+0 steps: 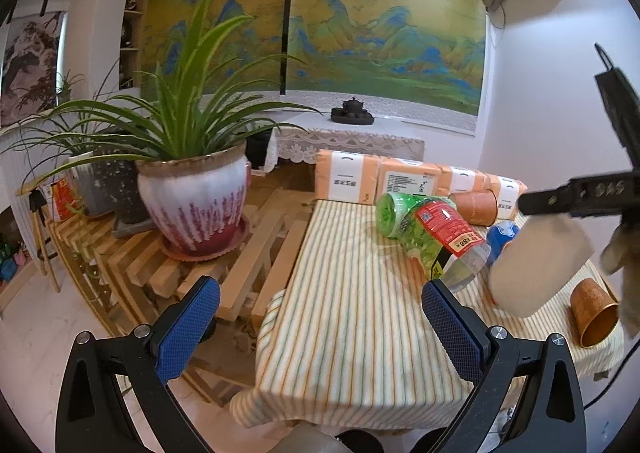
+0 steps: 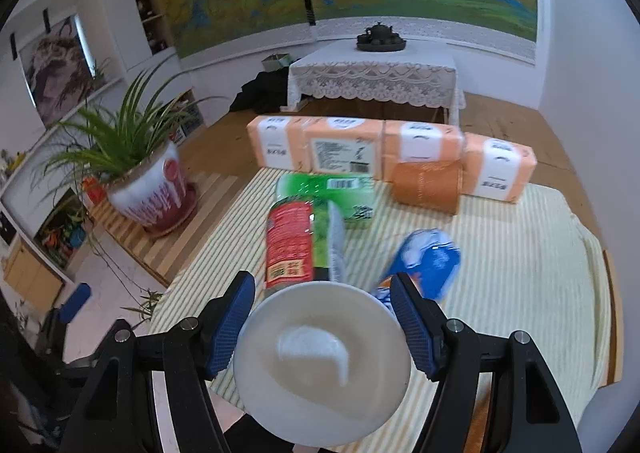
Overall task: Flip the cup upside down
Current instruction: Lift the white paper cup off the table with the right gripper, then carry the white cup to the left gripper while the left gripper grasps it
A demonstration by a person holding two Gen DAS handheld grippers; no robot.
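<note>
My right gripper is shut on a beige cup and holds it above the striped tablecloth, its open mouth facing the camera. In the left wrist view the same cup hangs tilted in the air at the right, under the right gripper's black finger. My left gripper is open and empty, over the table's near left edge.
A green bottle with a red label, a green roll, a blue can, an orange cup on its side and a copper cup on its side lie on the cloth. Orange tissue packs line the far edge. A potted plant stands left.
</note>
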